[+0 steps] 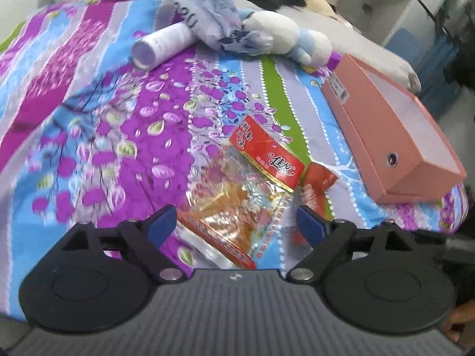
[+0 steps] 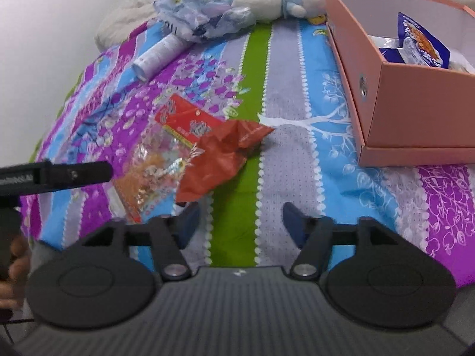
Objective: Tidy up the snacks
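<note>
Your left gripper (image 1: pixel 237 222) stands with its jaws wide apart. The clear snack bag with the red header (image 1: pixel 237 190) lies on the bedspread (image 1: pixel 89 118) between the blue pads, and neither pad presses on it. Your right gripper (image 2: pixel 240 222) is also spread, with only green and grey stripes of the bedspread between its fingers and nothing clamped.

Only the right wrist view looks into the pink box (image 2: pixel 415 95) at the upper right of the frame: a blue snack packet (image 2: pixel 421 41) leans inside it beside some pale wrappers that are hard to make out. In the left wrist view the same box (image 1: pixel 394 136) sits at the right and shows only its outer wall and pale interior, with its contents hidden.

The crumpled red wrapper (image 2: pixel 219 157) is plain in the right wrist view, lying at centre and touching the lower right edge of the clear bag (image 2: pixel 154 166). In the left wrist view it (image 1: pixel 319 178) is mostly hidden behind the right-hand blue pad and the bag.

Both views show a white tube (image 1: pixel 160 44) near the top, partly under a crumpled pale blue bag (image 1: pixel 207 14), with a white plush toy (image 1: pixel 285 35) just beside it.

A dark bar (image 2: pixel 56 175) juts in from the left edge of the right wrist view, cut off by the frame. The left wrist view is blurred, so the small print on the bag cannot be read.
</note>
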Demonstrator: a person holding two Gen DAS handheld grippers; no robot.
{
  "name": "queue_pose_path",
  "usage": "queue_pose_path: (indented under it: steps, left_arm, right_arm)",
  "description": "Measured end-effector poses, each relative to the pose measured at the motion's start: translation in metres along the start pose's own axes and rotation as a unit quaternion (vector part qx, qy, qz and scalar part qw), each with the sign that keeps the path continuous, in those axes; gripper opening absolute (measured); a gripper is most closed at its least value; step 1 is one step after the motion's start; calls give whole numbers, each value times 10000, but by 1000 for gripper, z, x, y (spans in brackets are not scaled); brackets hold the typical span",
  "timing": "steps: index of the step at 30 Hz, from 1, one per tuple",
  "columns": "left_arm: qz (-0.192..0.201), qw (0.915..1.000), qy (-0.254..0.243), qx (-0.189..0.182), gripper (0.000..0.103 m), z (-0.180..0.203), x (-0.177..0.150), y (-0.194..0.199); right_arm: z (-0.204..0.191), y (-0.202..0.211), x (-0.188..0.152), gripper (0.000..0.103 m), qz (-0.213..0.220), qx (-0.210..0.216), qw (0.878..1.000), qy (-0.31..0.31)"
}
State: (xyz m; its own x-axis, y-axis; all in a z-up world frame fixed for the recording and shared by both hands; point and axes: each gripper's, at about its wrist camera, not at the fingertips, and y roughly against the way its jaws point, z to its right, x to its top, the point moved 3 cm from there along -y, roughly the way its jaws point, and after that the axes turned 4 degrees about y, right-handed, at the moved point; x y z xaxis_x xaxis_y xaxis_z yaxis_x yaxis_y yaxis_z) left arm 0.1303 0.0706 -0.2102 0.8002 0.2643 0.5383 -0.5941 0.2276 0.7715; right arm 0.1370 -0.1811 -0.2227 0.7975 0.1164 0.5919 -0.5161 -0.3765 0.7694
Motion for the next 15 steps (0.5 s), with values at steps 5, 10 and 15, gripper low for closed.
queue_pose_path:
  steps: [5,10,15]
  left_arm:
    - [-16,9992,-366,162,90,-4,9,-8]
    - [-102,9989,-452,102,90,-4,8,-12]
    - [-191,9974,-682,158,90,0,0,-14]
  right_arm:
    - [-1,-10,14,66,105,326,9986,-405]
    - [-1,-37,26,66,19,480,9943,-949]
    - [-5,-65,31,66,-179,320,9948,-954]
